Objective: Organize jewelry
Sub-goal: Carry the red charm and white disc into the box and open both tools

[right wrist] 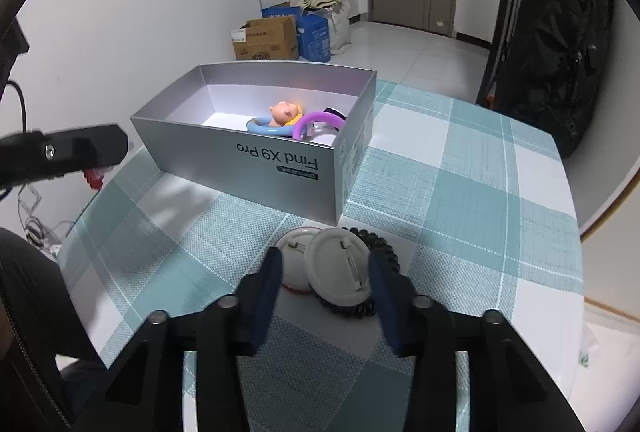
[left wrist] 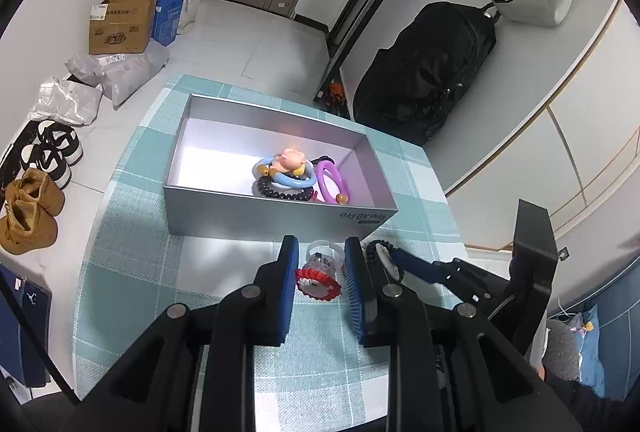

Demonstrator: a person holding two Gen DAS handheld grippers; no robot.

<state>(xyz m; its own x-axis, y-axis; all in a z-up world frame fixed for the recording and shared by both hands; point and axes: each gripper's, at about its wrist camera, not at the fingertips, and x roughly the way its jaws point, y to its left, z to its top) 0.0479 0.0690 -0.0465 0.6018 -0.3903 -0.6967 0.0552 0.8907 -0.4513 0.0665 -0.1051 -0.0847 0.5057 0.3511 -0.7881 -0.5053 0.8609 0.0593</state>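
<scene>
Pick step on both sides. Left gripper point(left wrist: 320, 264) is wide around the red-trimmed ornament point(left wrist: 318, 276) on the desk point(left wrist: 132, 272); right gripper point(right wrist: 326, 272) is wide around the white badges point(right wrist: 338, 268). Next move probably calls for closing, then lifting over the grey box point(left wrist: 280, 210) wall.

I see a teal-and-white checked tablecloth point(right wrist: 460, 192), a silver-grey box point(right wrist: 256, 156), a red-rimmed, seemingly clear trinket point(left wrist: 318, 278), and white round badges point(right wrist: 338, 266).

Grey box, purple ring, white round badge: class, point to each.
grey box point(right wrist: 256, 156), right wrist view, printed front wall.
purple ring point(left wrist: 330, 182), left wrist view, its band.
white round badge point(right wrist: 340, 264), right wrist view, its back.
</scene>
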